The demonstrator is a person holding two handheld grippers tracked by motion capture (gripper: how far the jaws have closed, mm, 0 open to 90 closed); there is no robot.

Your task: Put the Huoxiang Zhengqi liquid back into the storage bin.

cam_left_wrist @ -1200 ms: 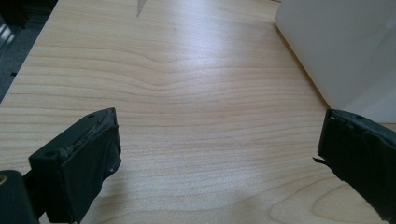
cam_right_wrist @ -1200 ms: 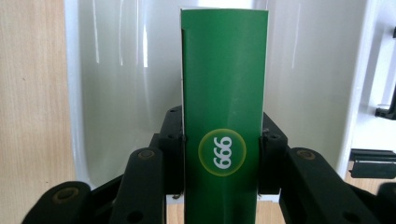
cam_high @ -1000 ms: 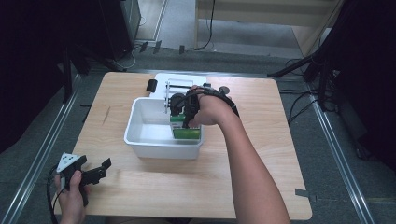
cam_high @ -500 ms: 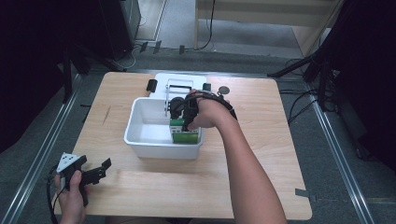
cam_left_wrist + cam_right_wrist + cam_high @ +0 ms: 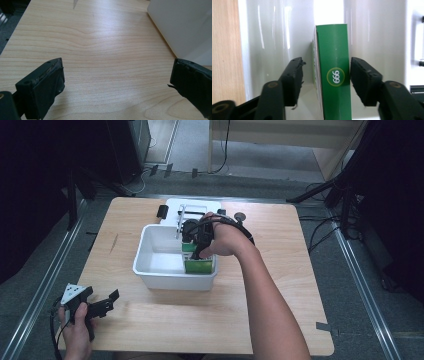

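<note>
On the wooden bench (image 5: 150,320) stands a white tub (image 5: 150,270), a little behind the middle, and inside it, at its right end, a green box (image 5: 199,265) stands on its edge. The right tongs (image 5: 325,75) reach down into the tub from above, held by the right hand (image 5: 227,237). In the right gripper view the box (image 5: 333,75) is between the two black jaws: the right jaw is just at the green side of the box, and on the left side a small gap is seen between the jaw and the box, so the tongs are open around it and do not squeeze it. A round yellow mark with the digits 666 or 999 is printed on the narrow green face. The white walls of the tub (image 5: 269,37) shine behind the box. The left tongs (image 5: 102,304) are near the front left corner of the bench, well apart from the tub, held by the left hand (image 5: 75,330). In the left gripper view its jaws are wide apart, with bare wood between them, and the outer wall of the tub (image 5: 180,25) is at the upper right.
</note>
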